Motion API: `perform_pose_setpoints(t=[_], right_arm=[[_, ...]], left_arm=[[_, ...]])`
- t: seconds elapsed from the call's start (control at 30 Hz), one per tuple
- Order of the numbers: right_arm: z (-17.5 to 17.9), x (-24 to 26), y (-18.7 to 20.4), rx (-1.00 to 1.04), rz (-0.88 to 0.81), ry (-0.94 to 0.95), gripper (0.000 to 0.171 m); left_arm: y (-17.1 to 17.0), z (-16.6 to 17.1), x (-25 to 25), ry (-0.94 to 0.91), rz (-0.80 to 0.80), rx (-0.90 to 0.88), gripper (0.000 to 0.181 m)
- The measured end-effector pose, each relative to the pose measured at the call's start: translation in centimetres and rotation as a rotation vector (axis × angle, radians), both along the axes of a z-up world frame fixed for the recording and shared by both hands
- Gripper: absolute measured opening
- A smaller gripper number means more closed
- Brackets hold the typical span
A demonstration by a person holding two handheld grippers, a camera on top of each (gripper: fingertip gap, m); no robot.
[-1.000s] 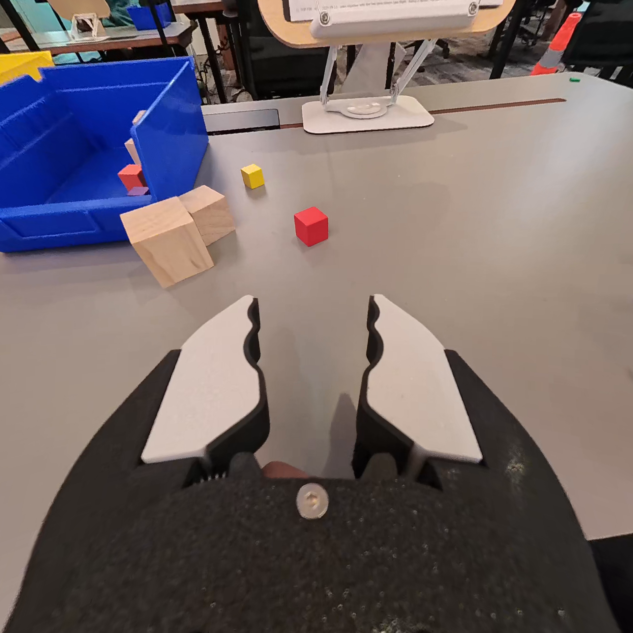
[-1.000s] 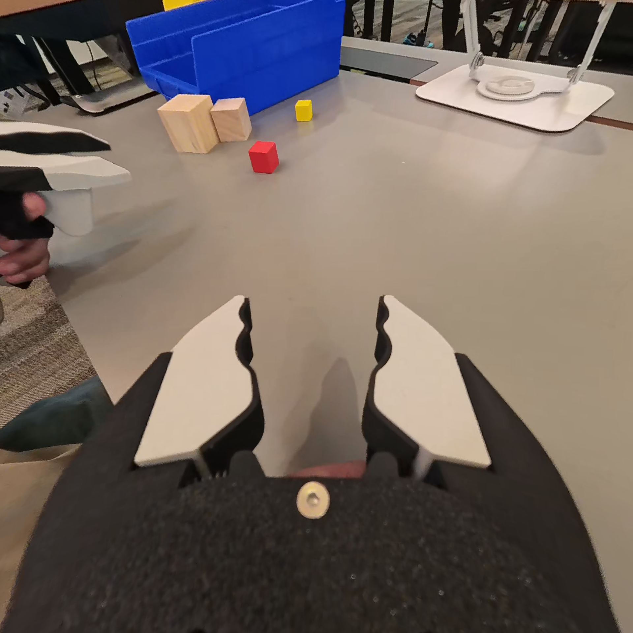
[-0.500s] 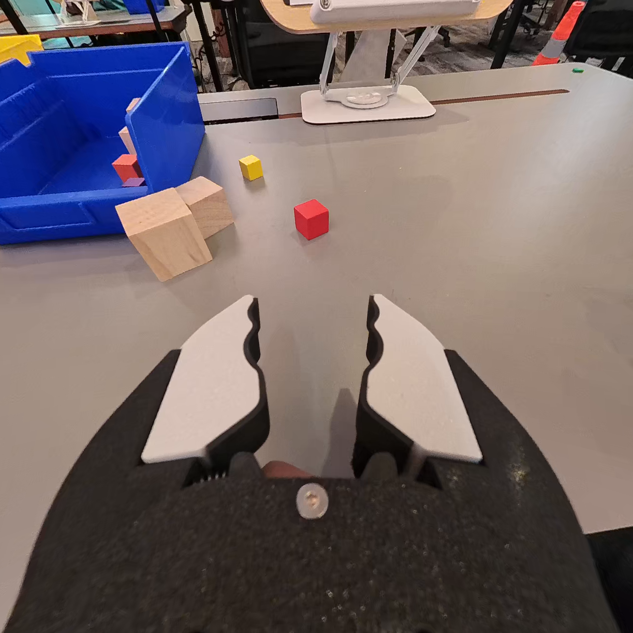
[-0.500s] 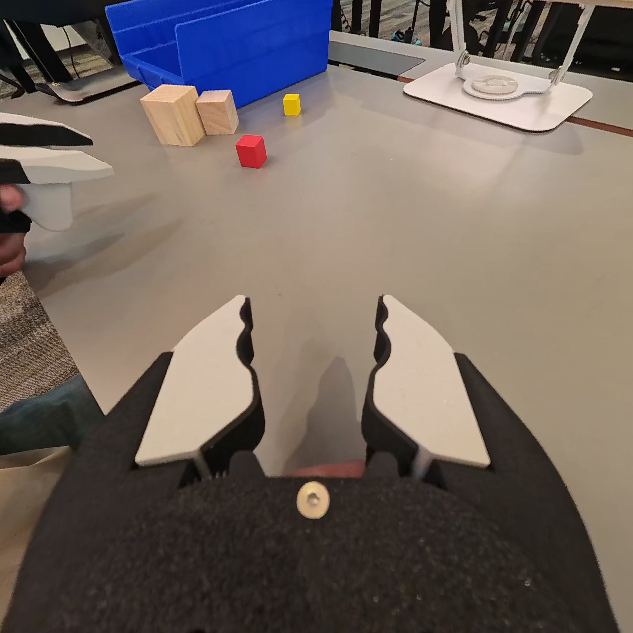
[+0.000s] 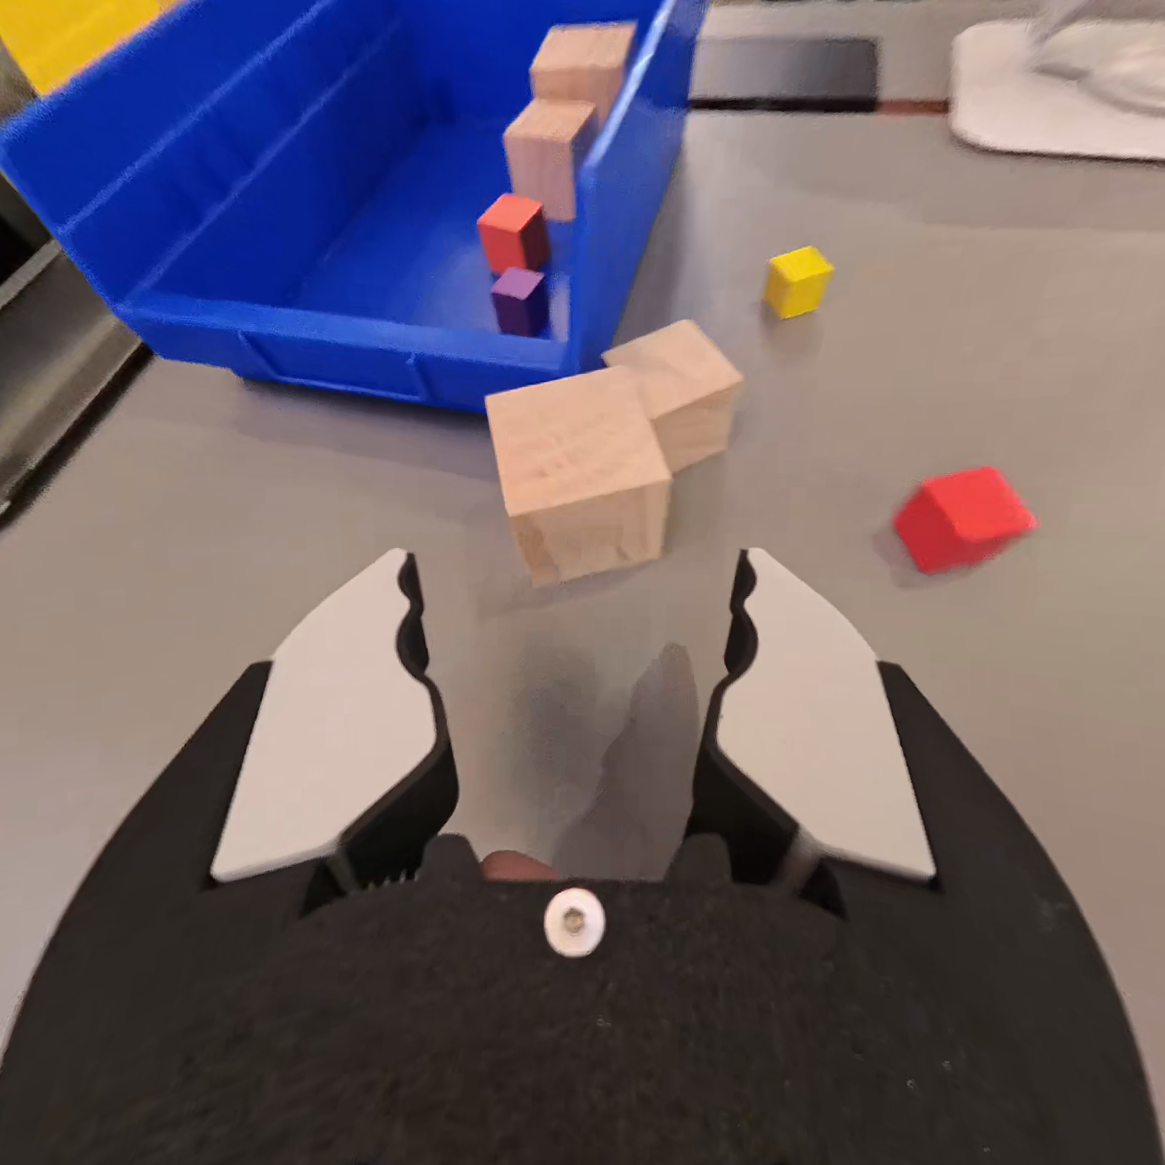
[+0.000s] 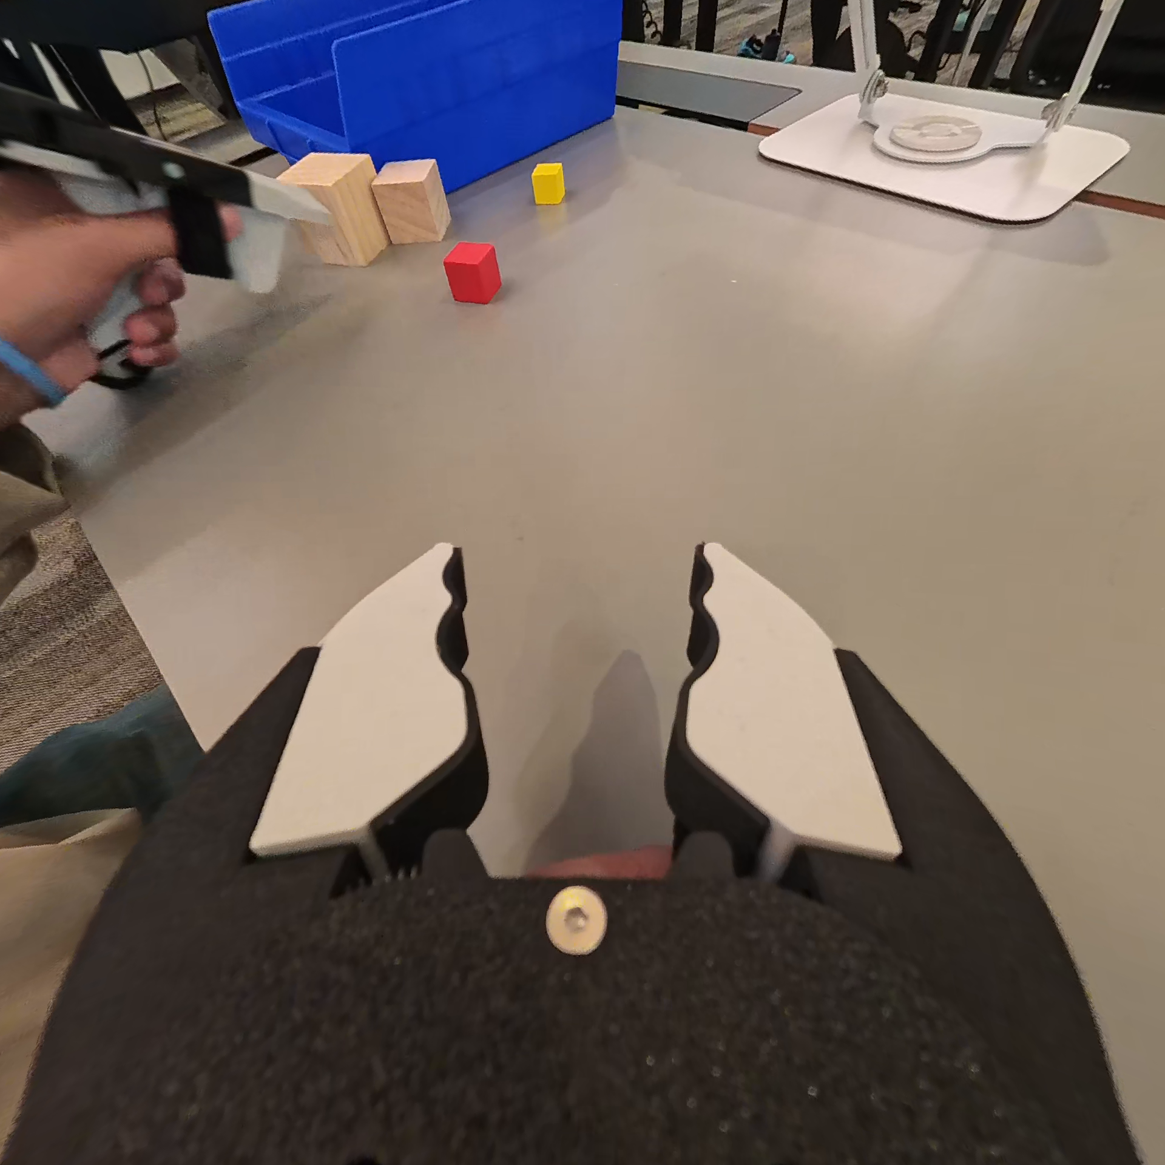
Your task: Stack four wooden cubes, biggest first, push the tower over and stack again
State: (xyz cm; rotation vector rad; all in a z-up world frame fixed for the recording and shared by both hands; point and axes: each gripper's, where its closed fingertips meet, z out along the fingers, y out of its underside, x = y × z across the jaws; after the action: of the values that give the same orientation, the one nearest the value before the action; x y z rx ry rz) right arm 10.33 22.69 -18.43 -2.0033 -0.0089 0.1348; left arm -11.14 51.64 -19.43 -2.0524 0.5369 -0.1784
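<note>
The big wooden cube (image 5: 580, 473) lies on the grey table, touching a smaller wooden cube (image 5: 684, 391) behind it. A red cube (image 5: 964, 517) lies to the right and a small yellow cube (image 5: 797, 280) farther back. My left gripper (image 5: 577, 561) is open and empty, its tips just short of the big cube. In the right wrist view the big cube (image 6: 343, 202), the smaller wooden cube (image 6: 413, 202), the red cube (image 6: 473, 272) and the yellow cube (image 6: 547, 183) show far ahead. My right gripper (image 6: 577, 555) is open and empty over bare table.
A blue bin (image 5: 328, 340) behind the cubes holds two wooden blocks (image 5: 548, 151), a red cube (image 5: 514, 230) and a purple cube (image 5: 518, 301). A white stand base (image 6: 945, 151) sits at the far right. A hand (image 6: 75, 284) holds the left gripper at the table's left edge.
My left gripper has moved forward and left, close up to the big wooden cube, and its jaws have opened wider. My right gripper has hardly moved.
</note>
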Motion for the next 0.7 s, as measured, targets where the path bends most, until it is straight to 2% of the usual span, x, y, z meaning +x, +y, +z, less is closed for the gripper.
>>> perform_pose_setpoints(t=[0.1, 0.23, 0.27, 0.33, 0.4, 0.5, 0.6, 0.7], right_arm=[[0.0, -0.1, 0.0, -0.001, 0.01, 0.015, 0.068], [0.0, -0.2, 0.0, -0.001, 0.019, 0.03, 0.068], [0.0, -0.2, 0.0, 0.0, 0.02, 0.034, 0.068], [0.0, -0.2, 0.0, -0.001, 0.023, 0.041, 0.067], [-0.1, -0.2, -0.1, -0.005, 0.025, 0.044, 0.067], [-0.1, -0.2, -0.1, -0.008, 0.027, 0.042, 0.067], [-0.2, -0.3, -0.1, -0.014, 0.03, 0.041, 0.066], [-0.3, -0.1, -0.2, -0.018, 0.03, 0.038, 0.066]], left_arm=[[2.3, -2.0, 0.7, 0.007, 0.058, -0.104, 0.094], [3.8, -2.3, 1.9, -0.021, 0.093, -0.148, 0.092], [4.0, -2.5, 2.1, -0.02, 0.095, -0.16, 0.089], [4.3, -2.8, 2.3, -0.02, 0.097, -0.185, 0.071], [4.3, -2.8, 2.3, -0.04, 0.08, -0.194, 0.07], [3.4, -2.5, 2.1, -0.053, 0.023, -0.2, 0.07], [1.1, -0.7, 1.9, -0.069, -0.088, -0.164, 0.07], [-2.0, 1.9, 3.9, -0.104, -0.289, -0.12, 0.07]])
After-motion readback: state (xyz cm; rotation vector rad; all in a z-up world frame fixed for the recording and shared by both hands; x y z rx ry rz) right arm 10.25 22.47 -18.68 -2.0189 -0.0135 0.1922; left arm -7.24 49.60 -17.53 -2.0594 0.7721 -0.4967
